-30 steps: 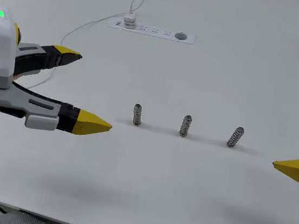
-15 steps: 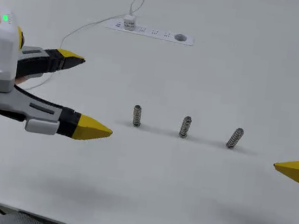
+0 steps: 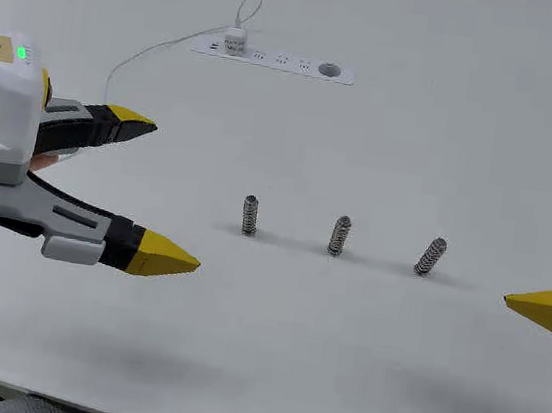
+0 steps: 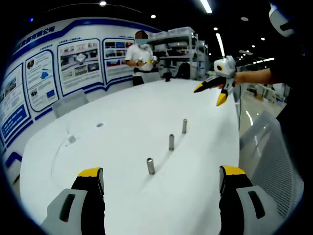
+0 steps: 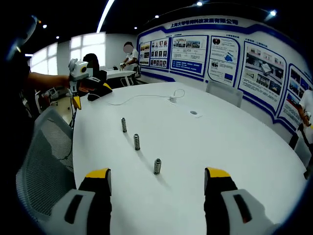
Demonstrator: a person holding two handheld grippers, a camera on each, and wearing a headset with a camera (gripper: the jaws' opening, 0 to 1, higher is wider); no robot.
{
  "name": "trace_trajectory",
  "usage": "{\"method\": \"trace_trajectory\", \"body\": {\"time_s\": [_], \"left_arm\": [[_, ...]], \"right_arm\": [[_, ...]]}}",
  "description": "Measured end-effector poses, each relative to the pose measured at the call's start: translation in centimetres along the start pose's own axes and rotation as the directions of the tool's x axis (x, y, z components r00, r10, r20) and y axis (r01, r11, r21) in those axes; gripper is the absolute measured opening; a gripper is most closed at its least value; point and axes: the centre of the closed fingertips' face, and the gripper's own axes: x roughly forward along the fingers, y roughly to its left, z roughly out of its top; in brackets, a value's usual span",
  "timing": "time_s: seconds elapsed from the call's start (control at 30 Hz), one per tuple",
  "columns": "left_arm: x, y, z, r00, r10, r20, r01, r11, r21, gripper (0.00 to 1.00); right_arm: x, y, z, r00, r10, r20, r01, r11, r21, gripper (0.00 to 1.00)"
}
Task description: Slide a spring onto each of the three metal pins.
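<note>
White table (image 3: 385, 381) carries three springs (image 3: 339, 234) upright in a row at centre, between the left gripper (image 3: 176, 196) and right gripper (image 3: 544, 257); both hover with jaws wide apart, holding nothing.

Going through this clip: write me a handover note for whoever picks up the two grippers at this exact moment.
Left gripper: open, holds nothing, hovers left of the row.
Right gripper: open, holds nothing, hovers right of the row.
Things: left spring, middle spring and right spring stand upright in a row on the white table, apart from each other. The pins are hidden inside the coils.
Done: all three springs appear seated.
Left: probably nothing. Check each spring sits fully down, then withdraw.
</note>
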Motion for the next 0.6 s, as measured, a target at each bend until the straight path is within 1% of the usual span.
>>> {"method": "trace_trajectory", "body": {"time_s": [0.07, 0.17, 0.33, 0.5, 0.6], "left_arm": [[-0.01, 0.04, -0.02, 1.0, 0.0, 0.001, 0.0, 1.0, -0.004, 1.0], [0.03, 0.04, 0.22, 0.9998, 0.001, 0.019, -0.001, 1.0, -0.013, 1.0], [-0.08, 0.03, 0.09, 0.9999, 0.009, 0.008, -0.009, 1.0, -0.011, 1.0], [-0.39, -0.02, 0.09, 0.9999, 0.014, 0.003, -0.014, 1.0, -0.008, 1.0], [-0.48, -0.06, 0.31, 0.9997, 0.017, 0.018, -0.017, 1.0, -0.015, 1.0]], "right_arm": [[0.0, 0.07, -0.08, 1.0, 0.004, -0.002, -0.004, 1.0, 0.003, 0.79], [0.13, 0.28, -0.18, 0.9999, 0.011, -0.002, -0.011, 1.0, 0.012, 0.8], [0.53, 0.57, -0.5, 0.9994, 0.027, -0.022, -0.027, 1.0, -0.004, 0.81], [0.48, 0.58, -0.01, 0.9997, 0.026, -0.001, -0.026, 1.0, 0.002, 0.81], [0.34, 0.52, -0.01, 0.9997, 0.025, -0.002, -0.024, 1.0, 0.002, 0.81]]}}
